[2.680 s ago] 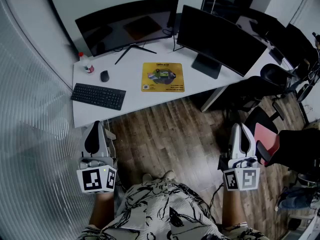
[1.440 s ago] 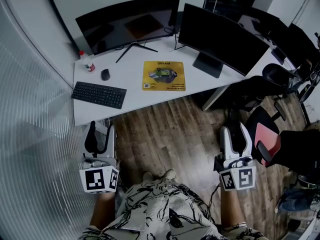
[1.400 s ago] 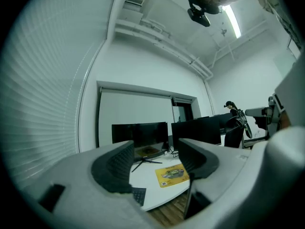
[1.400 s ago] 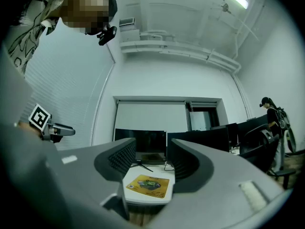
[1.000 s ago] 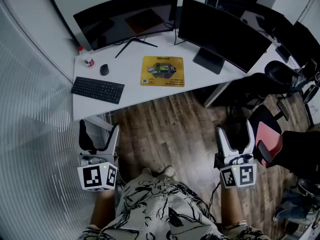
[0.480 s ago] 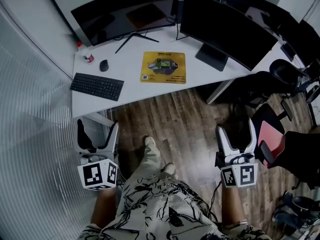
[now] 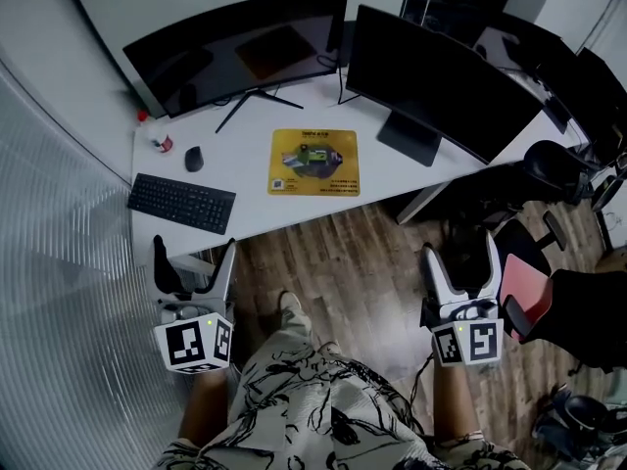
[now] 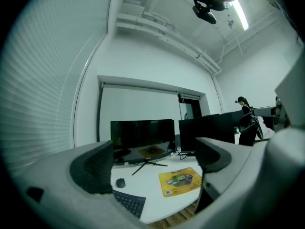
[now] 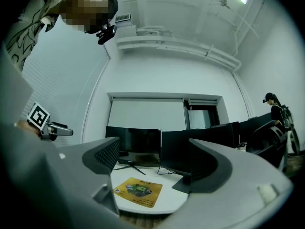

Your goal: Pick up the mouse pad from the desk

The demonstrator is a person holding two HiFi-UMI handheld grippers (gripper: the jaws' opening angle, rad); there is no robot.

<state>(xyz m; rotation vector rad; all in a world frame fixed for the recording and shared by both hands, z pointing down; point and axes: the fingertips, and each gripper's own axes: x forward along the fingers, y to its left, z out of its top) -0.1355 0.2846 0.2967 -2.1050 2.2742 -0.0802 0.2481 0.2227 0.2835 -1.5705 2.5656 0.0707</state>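
Observation:
The yellow mouse pad lies flat on the white desk, in front of the two monitors. It shows small and far off between the jaws in the left gripper view and the right gripper view. My left gripper is held over the wooden floor, short of the desk's front edge. My right gripper is level with it, to the right. Both point at the desk. The jaws of both have just been opening and stand wide, with nothing between them.
A black keyboard, a mouse and a small bottle sit on the desk's left part. Two dark monitors stand behind the pad. Office chairs crowd the right; a ribbed glass wall runs along the left.
Both grippers went from shut to wide open. The person stepped toward the desk, which now lies nearer to the grippers.

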